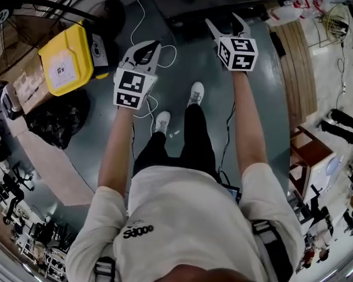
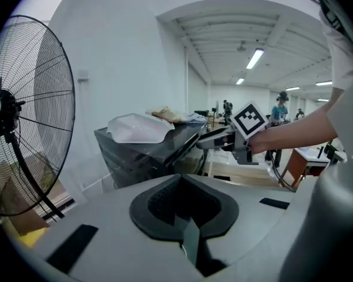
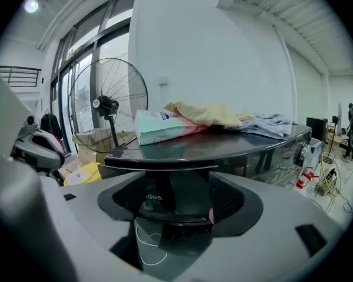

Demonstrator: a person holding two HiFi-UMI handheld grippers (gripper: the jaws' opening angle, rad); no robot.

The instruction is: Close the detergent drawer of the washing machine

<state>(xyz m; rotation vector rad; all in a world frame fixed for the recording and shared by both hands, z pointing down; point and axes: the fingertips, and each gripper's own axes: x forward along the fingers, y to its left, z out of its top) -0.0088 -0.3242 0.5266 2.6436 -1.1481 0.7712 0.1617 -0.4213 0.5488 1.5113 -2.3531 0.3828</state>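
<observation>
The washing machine (image 1: 223,2) is a dark cabinet with a glossy top, at the top of the head view. A dark drawer front (image 3: 159,167) juts out below its top edge, just above the brand lettering, and shows as a slanted panel (image 2: 185,147) in the left gripper view. My right gripper (image 1: 223,21) is open, its tips close in front of that panel and holding nothing. My left gripper (image 1: 147,49) hangs over the floor to the left, farther from the machine, with its jaws together and nothing between them.
A white and teal package (image 3: 159,125), a yellow cloth (image 3: 203,113) and a grey garment (image 3: 270,122) lie on the machine. A standing fan (image 2: 23,116) is at the left, a yellow box (image 1: 67,60) and black bag (image 1: 59,122) lie on the floor, and a white cable (image 1: 156,101) lies by the feet.
</observation>
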